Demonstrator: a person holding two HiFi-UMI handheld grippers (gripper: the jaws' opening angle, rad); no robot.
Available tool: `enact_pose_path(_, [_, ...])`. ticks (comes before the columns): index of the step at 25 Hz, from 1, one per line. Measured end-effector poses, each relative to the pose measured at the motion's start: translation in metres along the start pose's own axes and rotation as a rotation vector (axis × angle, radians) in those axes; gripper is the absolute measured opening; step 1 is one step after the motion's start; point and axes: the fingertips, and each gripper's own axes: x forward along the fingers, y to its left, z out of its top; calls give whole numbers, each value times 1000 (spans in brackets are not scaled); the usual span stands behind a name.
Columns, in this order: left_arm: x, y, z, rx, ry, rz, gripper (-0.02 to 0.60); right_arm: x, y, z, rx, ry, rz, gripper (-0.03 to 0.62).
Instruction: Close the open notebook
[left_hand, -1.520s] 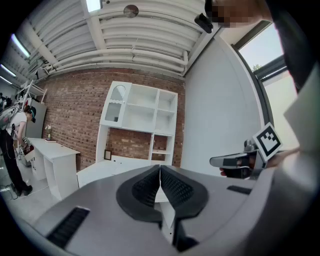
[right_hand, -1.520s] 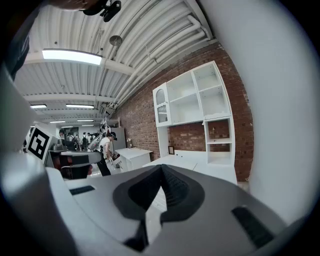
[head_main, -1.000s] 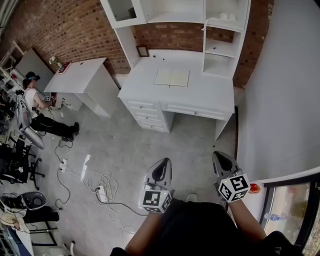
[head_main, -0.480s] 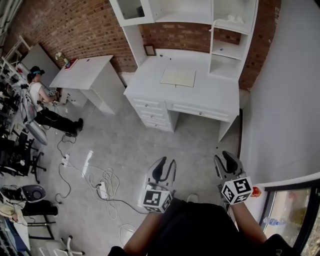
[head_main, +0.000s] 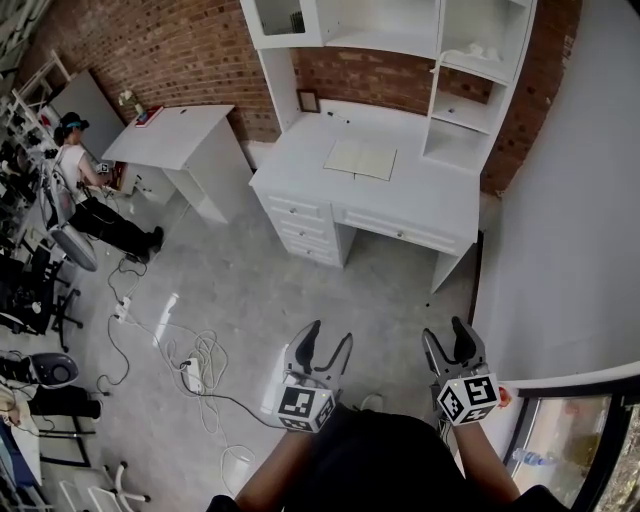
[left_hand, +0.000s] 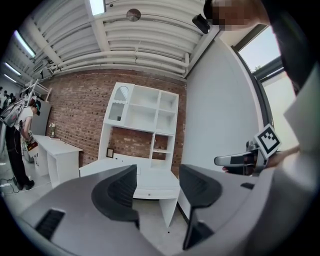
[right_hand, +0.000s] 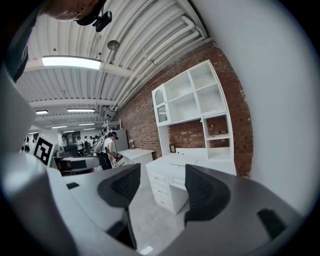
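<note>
An open notebook (head_main: 361, 158) with pale pages lies flat on the white desk (head_main: 310, 170) far ahead, below the white shelf unit. Both grippers hang low over the grey floor, well short of the desk. My left gripper (head_main: 320, 340) has just been opening; its jaws stand apart with nothing between them. My right gripper (head_main: 449, 334) has also just been opening and is empty. In the left gripper view the desk (left_hand: 150, 176) shows between the jaws of the left gripper (left_hand: 159, 186). Through the right gripper (right_hand: 162, 187) the desk (right_hand: 172, 167) and the thin notebook (right_hand: 183, 163) show.
A second white table (head_main: 180, 140) stands left of the desk. A person (head_main: 85, 200) bends near it at the left, among chairs. Cables and a power strip (head_main: 190, 375) lie on the floor. A white wall (head_main: 560, 230) runs along the right, with a window at the lower right.
Both grippers went from shut to open. The view has drawn closer to the desk and shifted, so the desk sits slightly farther right in the head view.
</note>
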Motion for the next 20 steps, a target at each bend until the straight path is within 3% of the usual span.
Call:
enact_pose_path(9, [2,-1,-26,-25,65,-25,244,30,11,-27,20,53,52,261])
enact_pose_path(20, [89,87,-7,-50,48,-49,242,129,13,-19,8,116,42,261])
